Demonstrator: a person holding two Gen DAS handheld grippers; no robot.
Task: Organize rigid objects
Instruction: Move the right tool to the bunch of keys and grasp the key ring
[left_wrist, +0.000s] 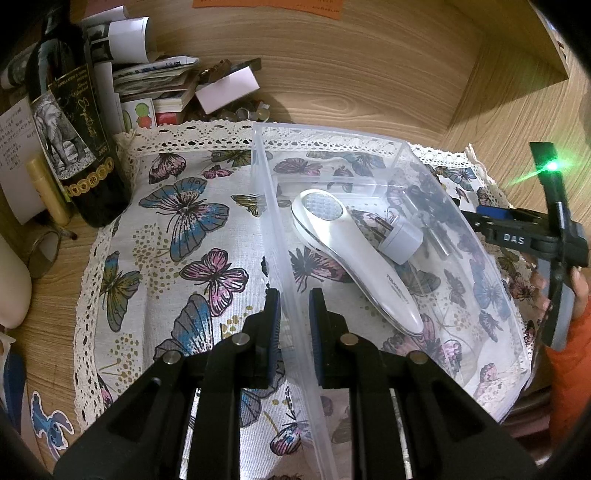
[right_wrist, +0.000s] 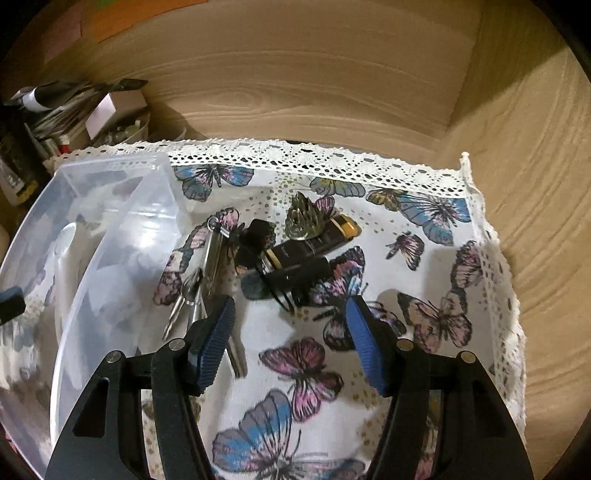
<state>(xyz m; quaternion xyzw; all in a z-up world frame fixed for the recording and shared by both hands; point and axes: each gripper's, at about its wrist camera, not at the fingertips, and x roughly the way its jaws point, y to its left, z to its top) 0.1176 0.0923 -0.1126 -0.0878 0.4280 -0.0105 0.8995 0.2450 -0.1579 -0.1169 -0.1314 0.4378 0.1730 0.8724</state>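
Observation:
A clear plastic bin (left_wrist: 273, 206) stands on a butterfly-print cloth (left_wrist: 177, 236). In it lie a white handheld device (left_wrist: 354, 258) and a small grey plug adapter (left_wrist: 402, 240). My left gripper (left_wrist: 294, 314) straddles the bin's left wall, its jaws narrowly apart on either side of it. My right gripper (right_wrist: 290, 332) is open and empty above the cloth, right of the bin (right_wrist: 110, 236). Just ahead of it lie a bunch of keys (right_wrist: 207, 273), a black cylinder with a cord (right_wrist: 291, 277), a black-and-gold lighter-like item (right_wrist: 321, 240) and a spiky metal piece (right_wrist: 304, 218).
A dark wine bottle (left_wrist: 74, 140), a yellow tube (left_wrist: 48, 192) and a heap of papers and boxes (left_wrist: 166, 81) crowd the left back corner. Wooden walls (right_wrist: 295, 85) close the back and right. The cloth's lace edge (right_wrist: 314, 158) runs along the back.

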